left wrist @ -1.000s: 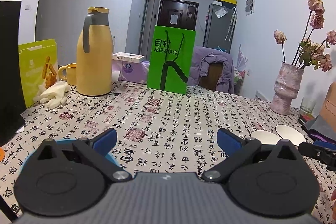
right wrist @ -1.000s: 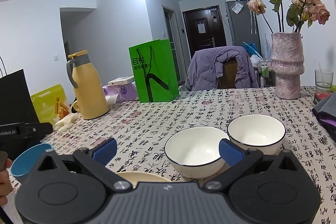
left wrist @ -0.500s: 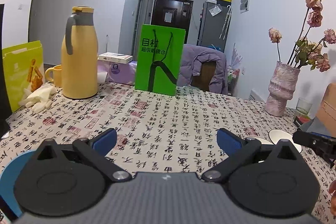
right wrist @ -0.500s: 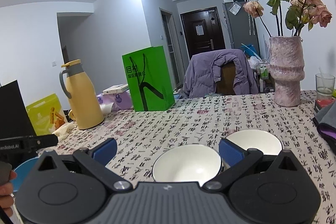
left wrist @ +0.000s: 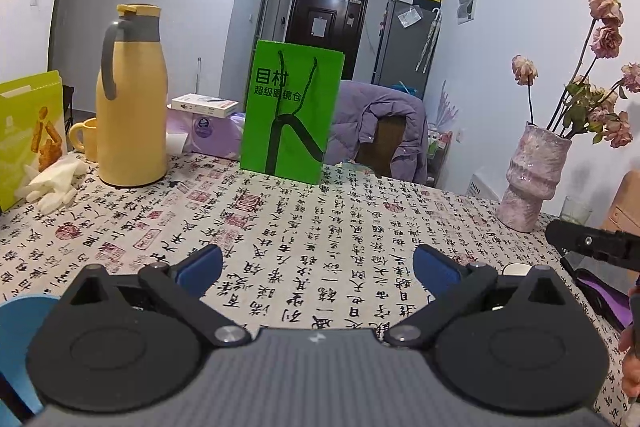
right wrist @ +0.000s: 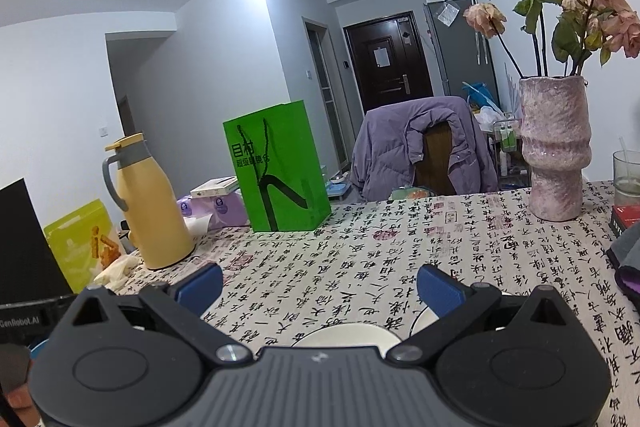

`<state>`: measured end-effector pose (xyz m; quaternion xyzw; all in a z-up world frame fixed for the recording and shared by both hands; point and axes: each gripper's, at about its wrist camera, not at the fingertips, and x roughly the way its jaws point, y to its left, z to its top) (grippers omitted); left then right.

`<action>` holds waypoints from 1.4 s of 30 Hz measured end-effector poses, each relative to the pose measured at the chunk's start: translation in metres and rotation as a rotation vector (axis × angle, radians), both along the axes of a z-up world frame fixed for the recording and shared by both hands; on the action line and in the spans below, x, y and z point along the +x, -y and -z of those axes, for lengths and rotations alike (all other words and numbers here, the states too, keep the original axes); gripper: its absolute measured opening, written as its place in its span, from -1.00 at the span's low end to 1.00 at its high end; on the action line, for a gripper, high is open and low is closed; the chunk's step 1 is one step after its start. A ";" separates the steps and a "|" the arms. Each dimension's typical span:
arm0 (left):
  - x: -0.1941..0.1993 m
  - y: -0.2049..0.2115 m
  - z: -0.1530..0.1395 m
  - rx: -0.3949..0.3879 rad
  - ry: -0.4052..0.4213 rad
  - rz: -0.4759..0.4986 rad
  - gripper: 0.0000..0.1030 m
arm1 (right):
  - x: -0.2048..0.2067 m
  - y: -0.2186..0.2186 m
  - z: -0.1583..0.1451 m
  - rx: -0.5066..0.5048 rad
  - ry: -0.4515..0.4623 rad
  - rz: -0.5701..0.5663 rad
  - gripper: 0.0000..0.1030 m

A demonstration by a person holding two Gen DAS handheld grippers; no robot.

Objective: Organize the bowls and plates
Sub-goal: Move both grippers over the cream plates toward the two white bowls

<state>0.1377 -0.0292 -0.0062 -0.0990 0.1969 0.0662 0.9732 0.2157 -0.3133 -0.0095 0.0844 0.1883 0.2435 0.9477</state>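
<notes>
Both grippers have risen and tilted back since the earlier frames, so the bowls have sunk low in view. Left gripper (left wrist: 318, 265): blue fingers spread wide apart, empty, above the calligraphy-print worktop (left wrist: 312, 227). Blue bowl (left wrist: 20, 331): at the near left edge, mostly hidden behind the gripper body. Right gripper (right wrist: 319, 285): fingers likewise wide apart, empty. Two white bowls: the nearer (right wrist: 348, 334) shows only its rim above the gripper body; the second (right wrist: 425, 318) is largely covered by the right finger. Toward the far edge stand a yellow thermos (left wrist: 132, 99), a green paper bag (left wrist: 292, 119) and a pink vase (right wrist: 556, 147) holding dried roses (right wrist: 592, 15). Bowl contents cannot be made out.
</notes>
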 end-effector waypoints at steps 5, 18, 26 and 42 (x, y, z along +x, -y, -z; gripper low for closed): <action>0.013 0.006 0.003 -0.011 -0.017 0.002 1.00 | 0.012 0.000 0.001 -0.003 -0.025 0.003 1.00; 0.033 0.021 0.012 -0.020 -0.063 0.005 1.00 | 0.018 0.013 0.024 0.040 -0.068 0.008 1.00; 0.039 0.033 0.009 0.003 -0.086 0.025 1.00 | 0.016 0.016 0.034 0.012 -0.126 0.056 1.00; 0.066 0.065 0.013 0.107 -0.205 0.097 1.00 | 0.019 0.027 0.051 -0.018 -0.262 0.104 0.72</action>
